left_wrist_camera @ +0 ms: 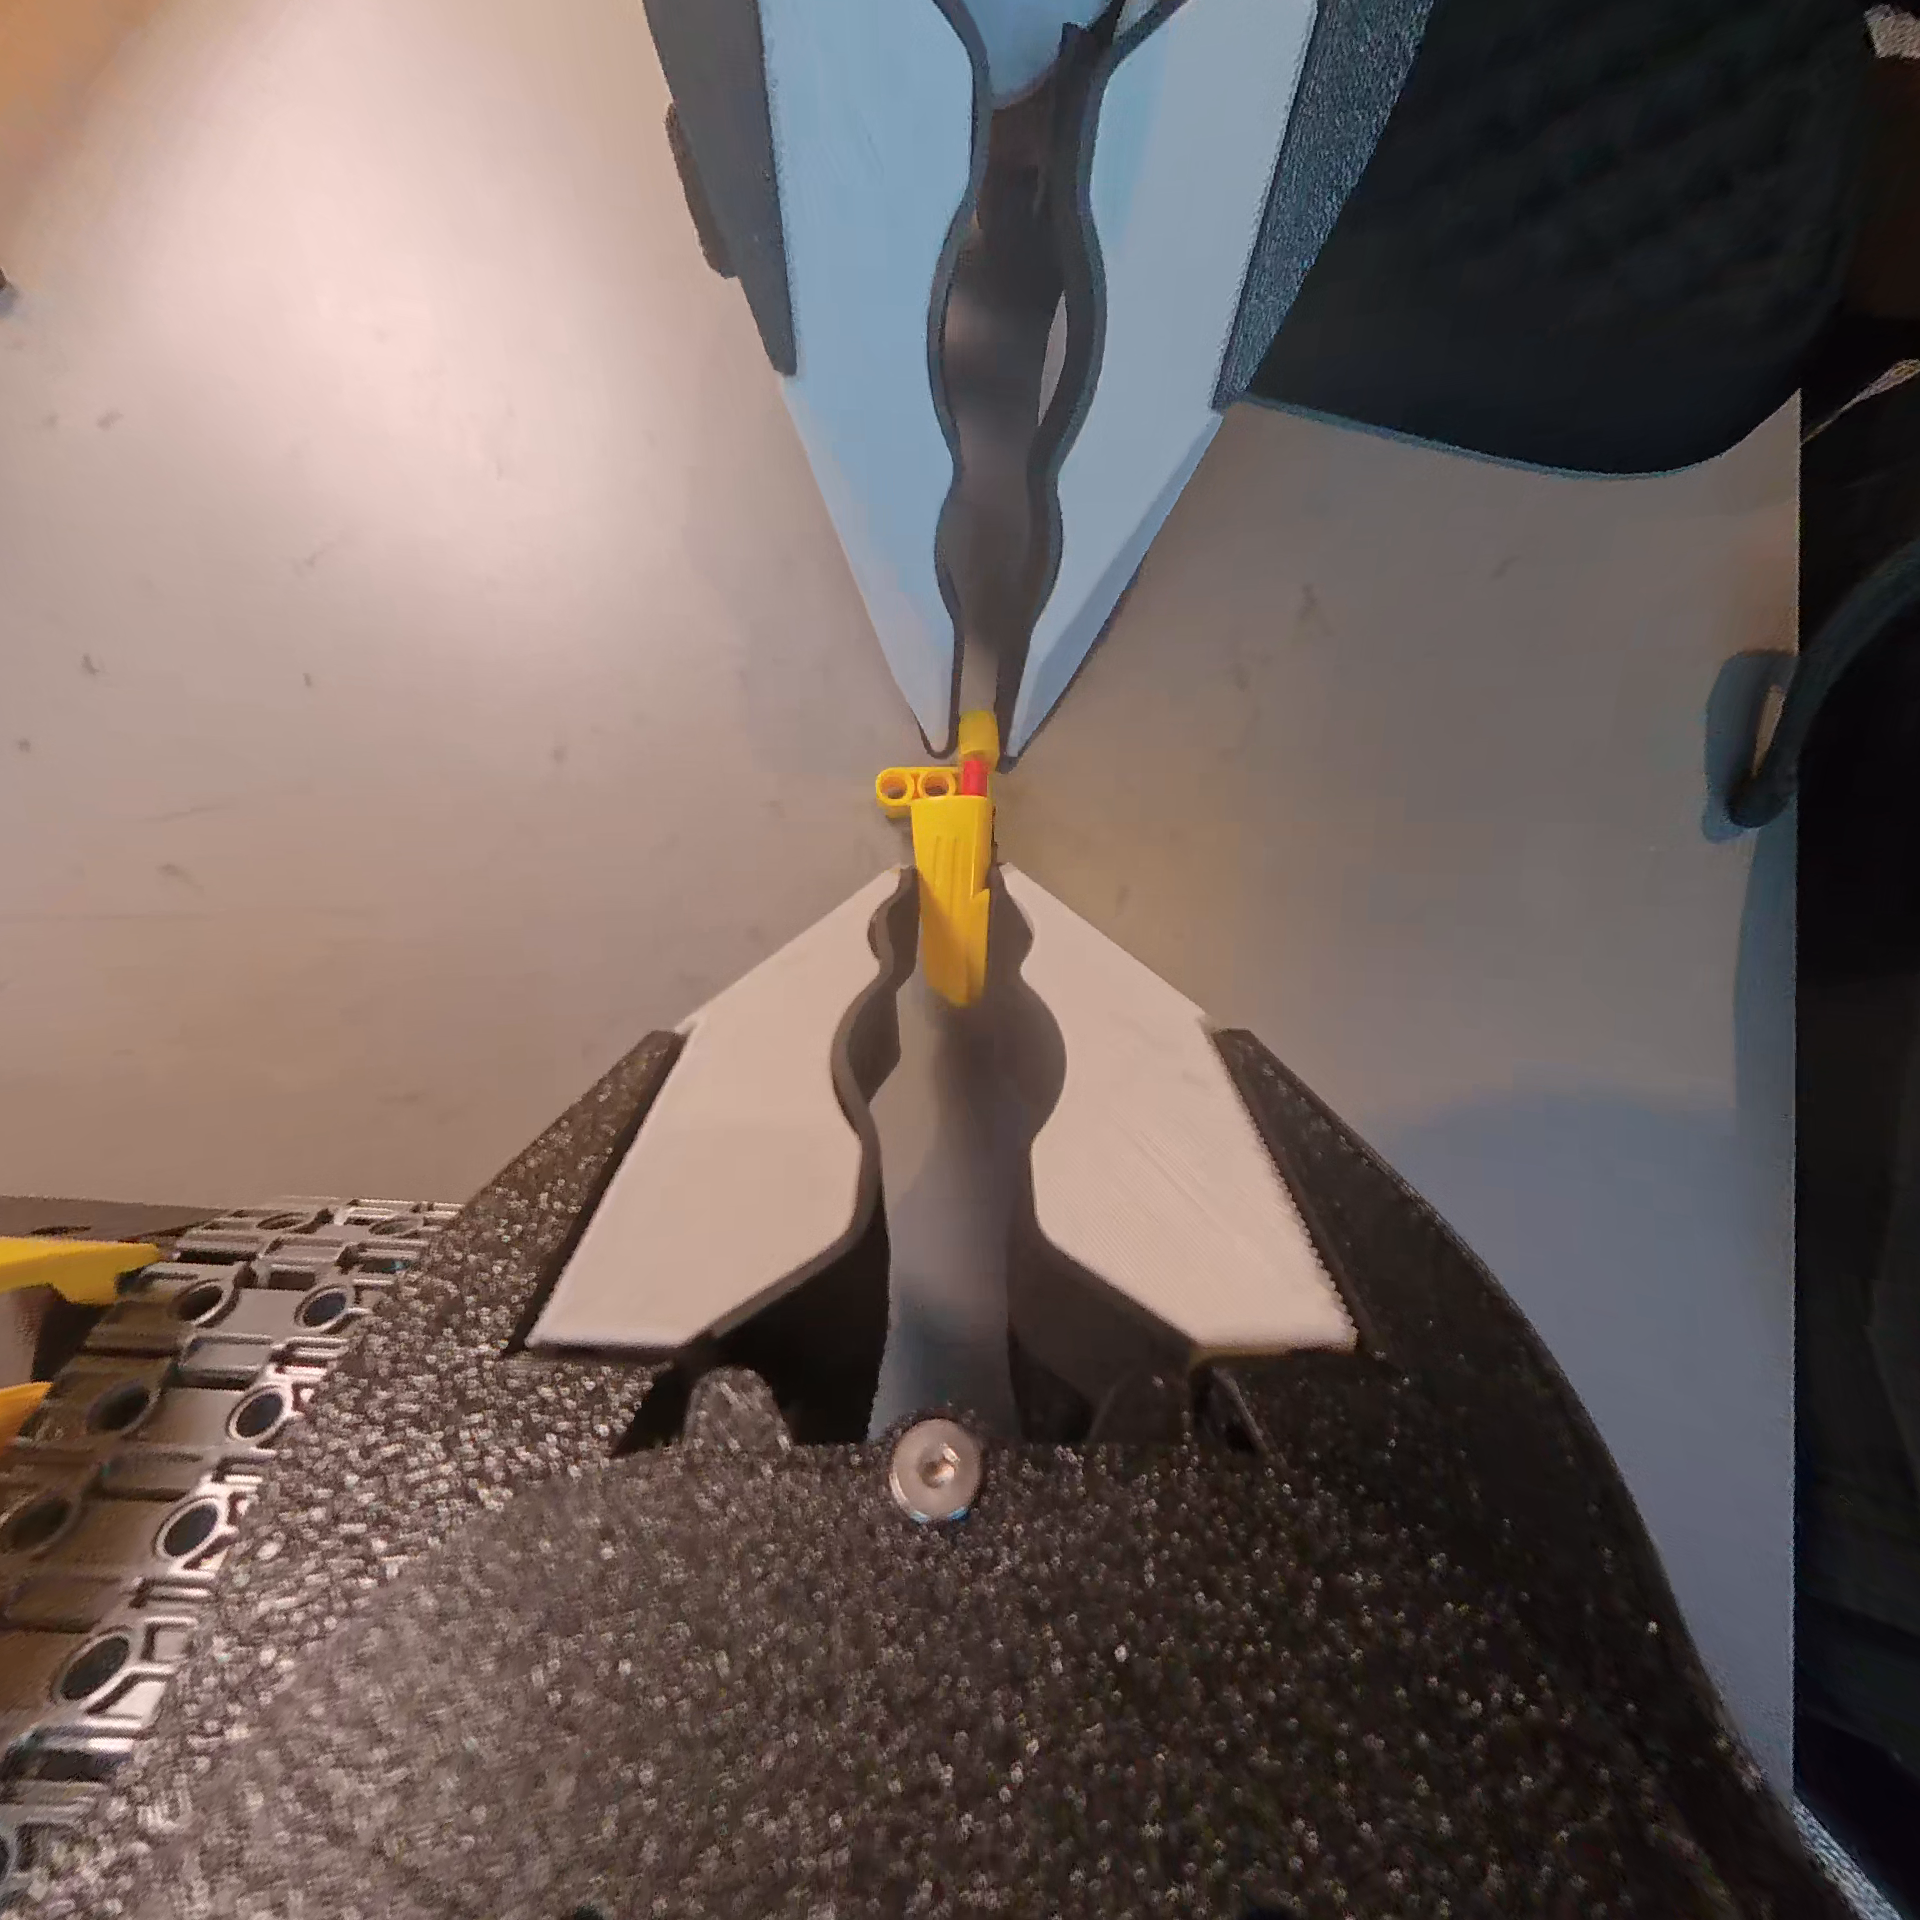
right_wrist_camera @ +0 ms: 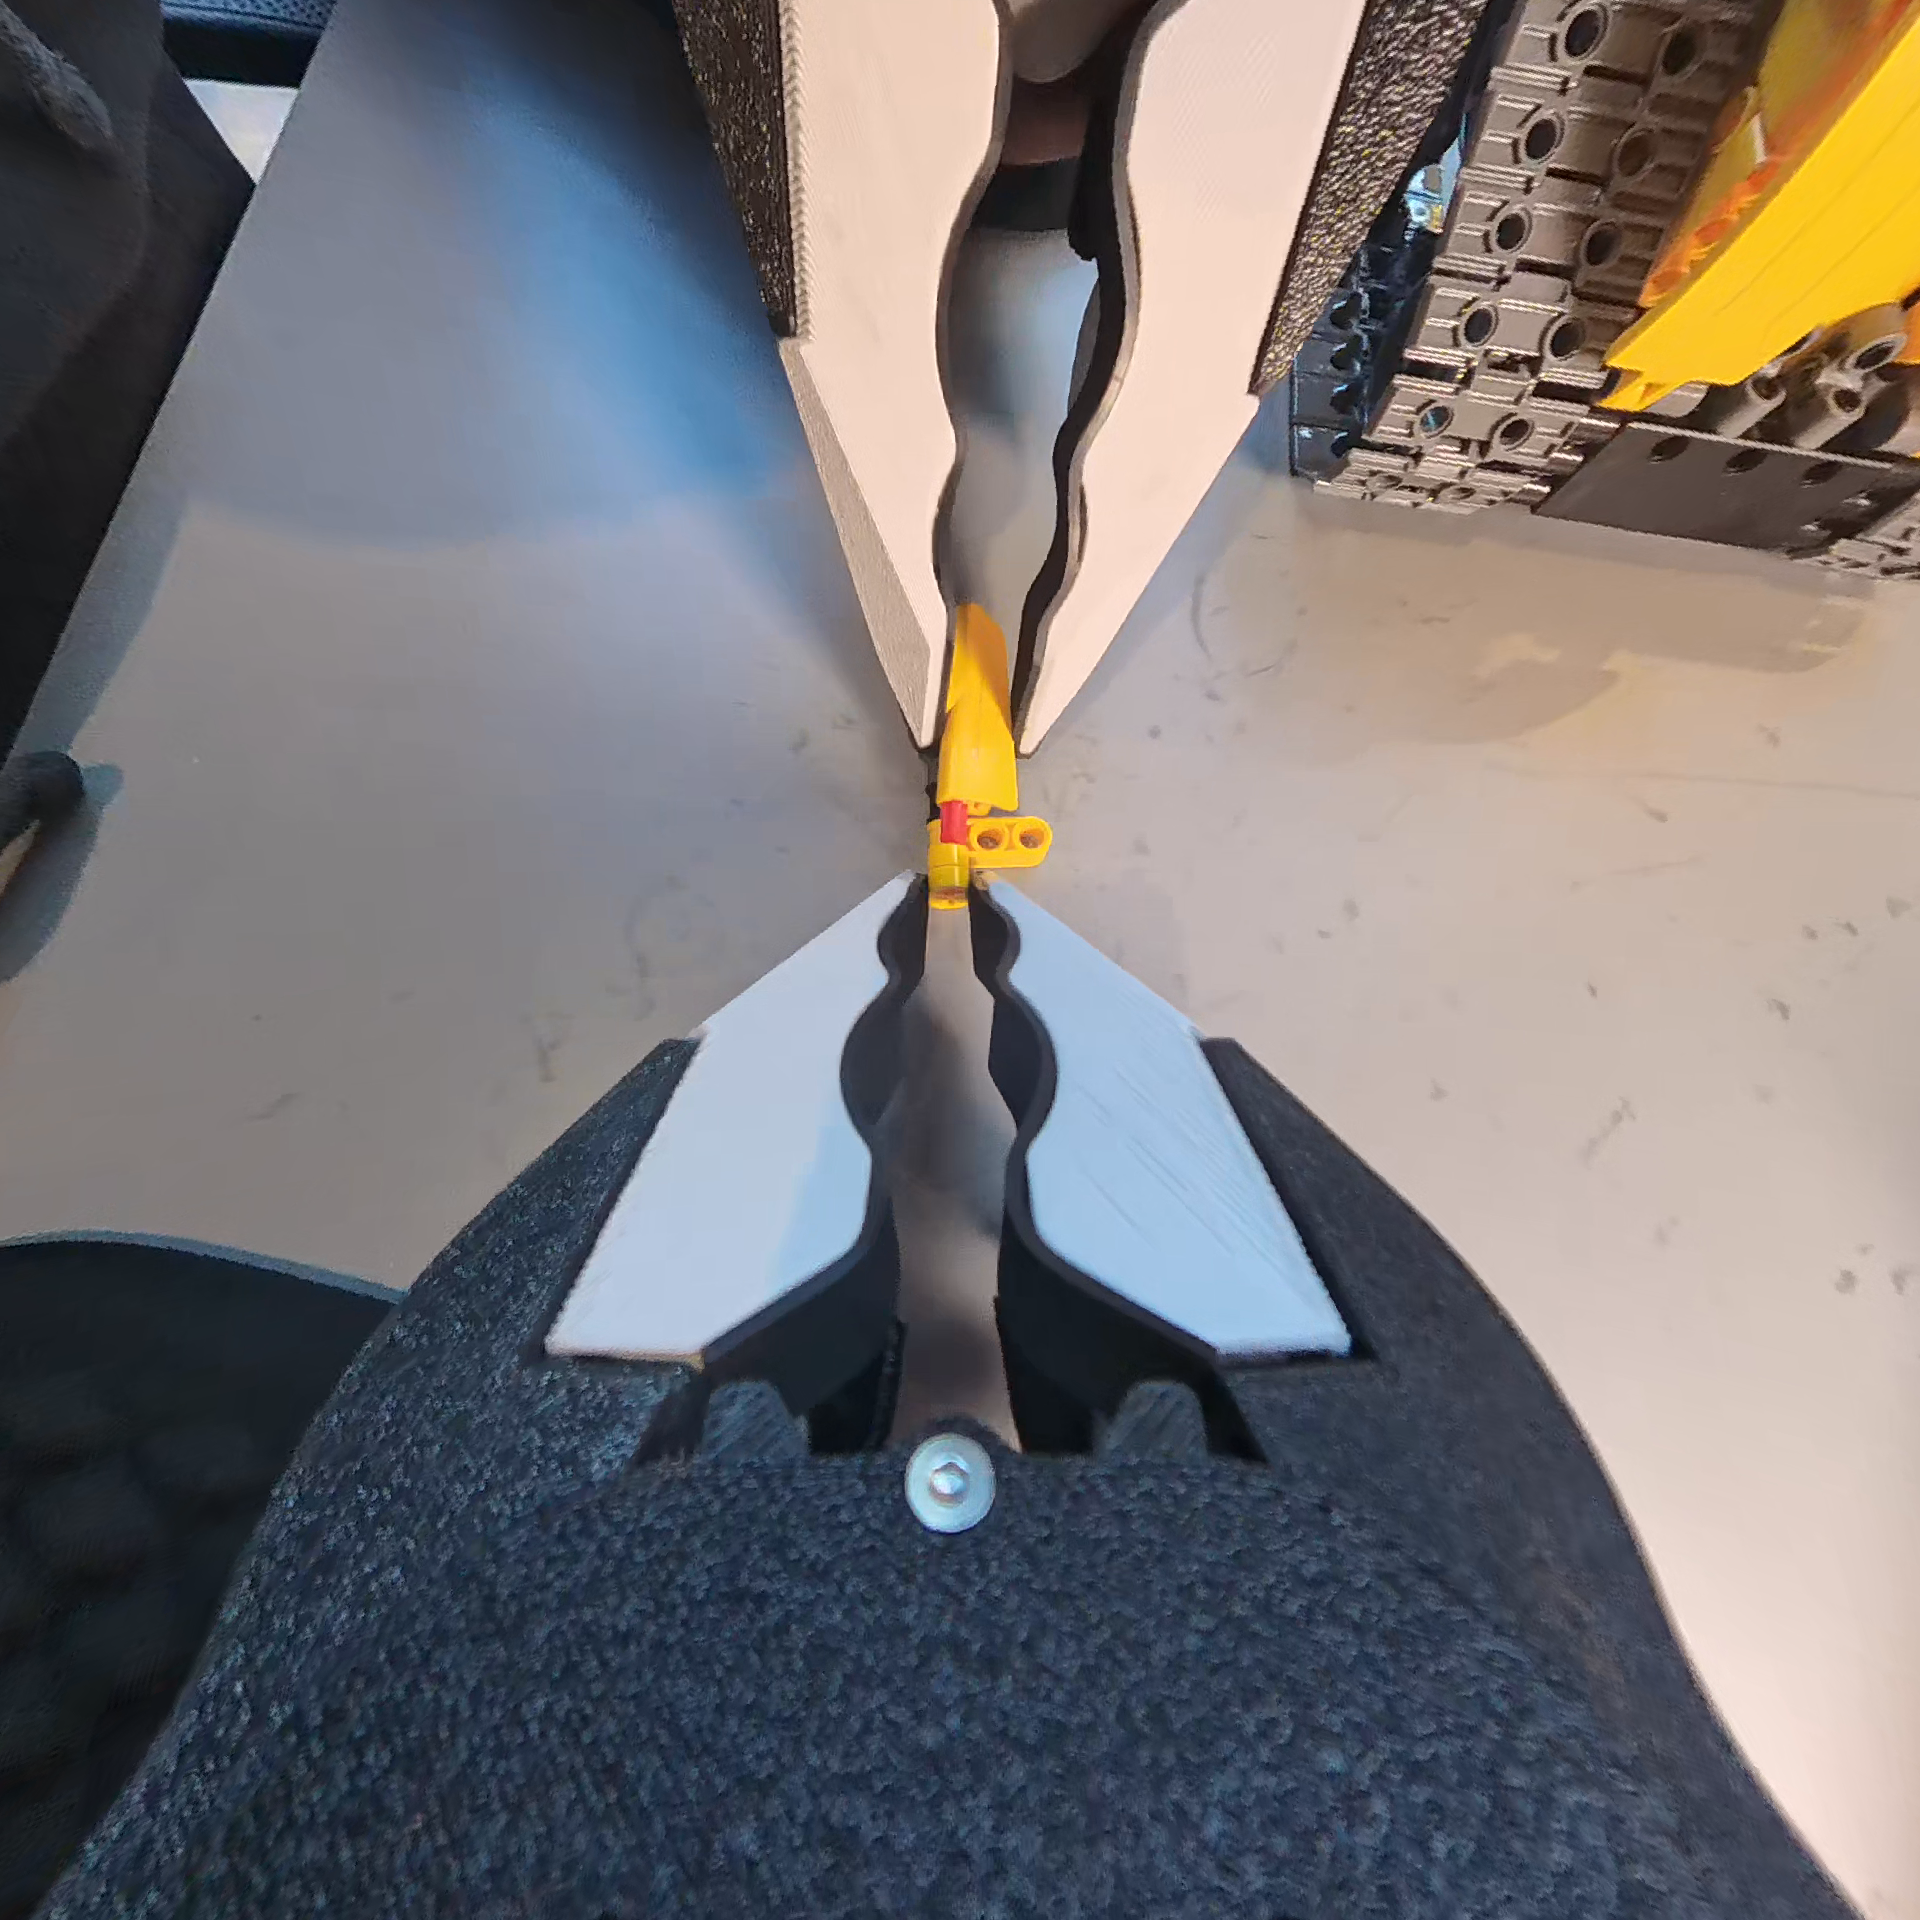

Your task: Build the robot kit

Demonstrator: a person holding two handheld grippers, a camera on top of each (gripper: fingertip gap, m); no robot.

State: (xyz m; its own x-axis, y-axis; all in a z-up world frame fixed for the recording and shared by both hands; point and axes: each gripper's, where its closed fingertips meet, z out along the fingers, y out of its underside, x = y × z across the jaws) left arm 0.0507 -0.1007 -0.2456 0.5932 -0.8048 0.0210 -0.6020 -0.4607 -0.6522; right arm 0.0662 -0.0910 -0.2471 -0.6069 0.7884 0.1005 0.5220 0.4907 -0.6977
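Two tools [left_wrist_camera: 948, 878] [right_wrist_camera: 948, 883] pinch one yellow piece [left_wrist_camera: 951, 904] between them.

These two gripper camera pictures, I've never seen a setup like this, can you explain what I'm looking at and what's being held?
No robot arm here: a person holds a two-finger gripper in each hand, and each gripper carries a wide-angle camera that looks forward along its own fingers.

In the left wrist view, the left gripper fills the bottom of the picture, and the other gripper comes in from the top. In the right wrist view it is reversed: the right gripper is at the bottom.

Both are shut on one small toy-brick assembly, tip to tip. The left grips its yellow curved panel. The right grips the end of the small yellow beam with holes, which has a red pin.

Below is a pale grey table, scuffed. On it stands a larger grey and yellow brick model.
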